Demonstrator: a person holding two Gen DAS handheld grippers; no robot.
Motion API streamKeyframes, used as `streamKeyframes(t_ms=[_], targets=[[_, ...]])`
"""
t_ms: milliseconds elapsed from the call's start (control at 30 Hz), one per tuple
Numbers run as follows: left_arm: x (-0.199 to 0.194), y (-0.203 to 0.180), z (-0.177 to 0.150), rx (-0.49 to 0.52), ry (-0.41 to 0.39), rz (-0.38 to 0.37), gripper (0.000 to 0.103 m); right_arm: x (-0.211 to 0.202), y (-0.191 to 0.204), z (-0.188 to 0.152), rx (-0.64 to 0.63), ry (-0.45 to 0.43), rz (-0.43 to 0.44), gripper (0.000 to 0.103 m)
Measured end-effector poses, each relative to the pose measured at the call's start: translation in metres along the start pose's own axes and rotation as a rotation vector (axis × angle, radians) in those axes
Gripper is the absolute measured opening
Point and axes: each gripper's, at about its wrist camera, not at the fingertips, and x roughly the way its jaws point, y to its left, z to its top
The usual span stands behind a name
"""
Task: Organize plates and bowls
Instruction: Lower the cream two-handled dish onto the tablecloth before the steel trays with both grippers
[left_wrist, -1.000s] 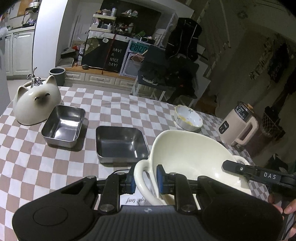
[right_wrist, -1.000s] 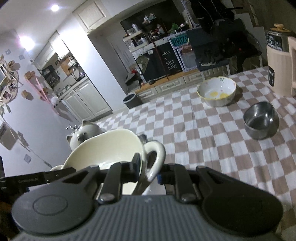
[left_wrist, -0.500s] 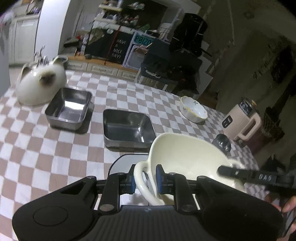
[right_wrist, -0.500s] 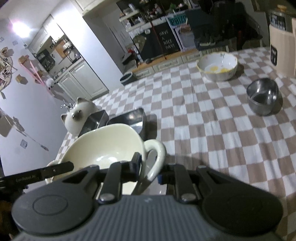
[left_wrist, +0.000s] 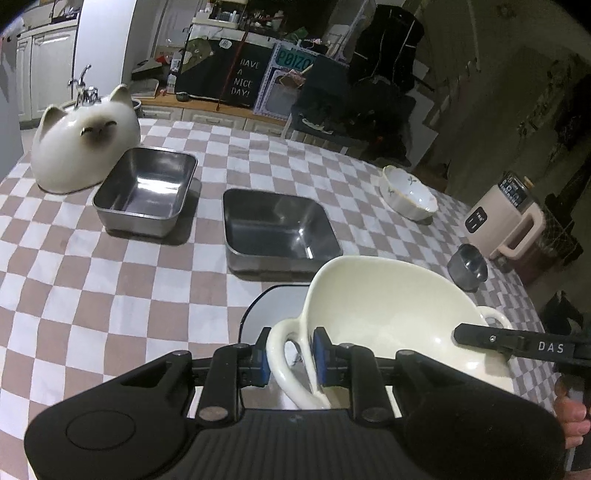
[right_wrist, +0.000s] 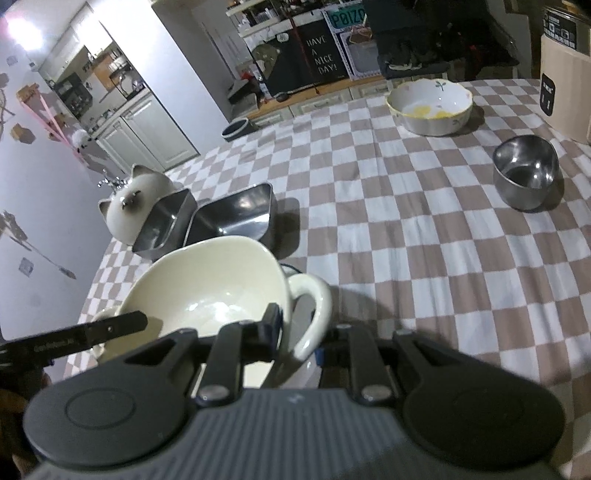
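A cream two-handled bowl (left_wrist: 388, 306) (right_wrist: 214, 284) hangs tilted just above a white dark-rimmed plate (left_wrist: 273, 310) on the checked tablecloth. My left gripper (left_wrist: 291, 356) grips the bowl's left loop handle; its jaws are opening slightly, with the pads still against the handle. My right gripper (right_wrist: 299, 339) is shut on the opposite loop handle. Each gripper's finger shows at the bowl's far rim in the other wrist view.
Two square steel pans (left_wrist: 146, 194) (left_wrist: 277, 229) sit beyond the plate, beside a cat-shaped ceramic cover (left_wrist: 81, 144). A floral bowl (right_wrist: 430, 107), a small steel bowl (right_wrist: 526, 171) and a beige kettle (left_wrist: 506, 218) stand to the right. The table edge is near.
Both grippers have sunk toward the table with the cream bowl between them. The white plate has come into view under the bowl.
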Motion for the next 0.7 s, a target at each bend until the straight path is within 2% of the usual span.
streamKeyframes(t_ms=[333, 700], targets=[[0.019, 0.02, -0.006, -0.056, 0.028, -0.012, 0.026, 0.016, 0.011, 0.0, -0.035, 0.03, -0.051, 0.022], [0.035, 0.027, -0.007, -0.051, 0.073, 0.036, 0.03, 0.033, 0.015, 0.0, -0.035, 0.073, -0.094, 0.022]])
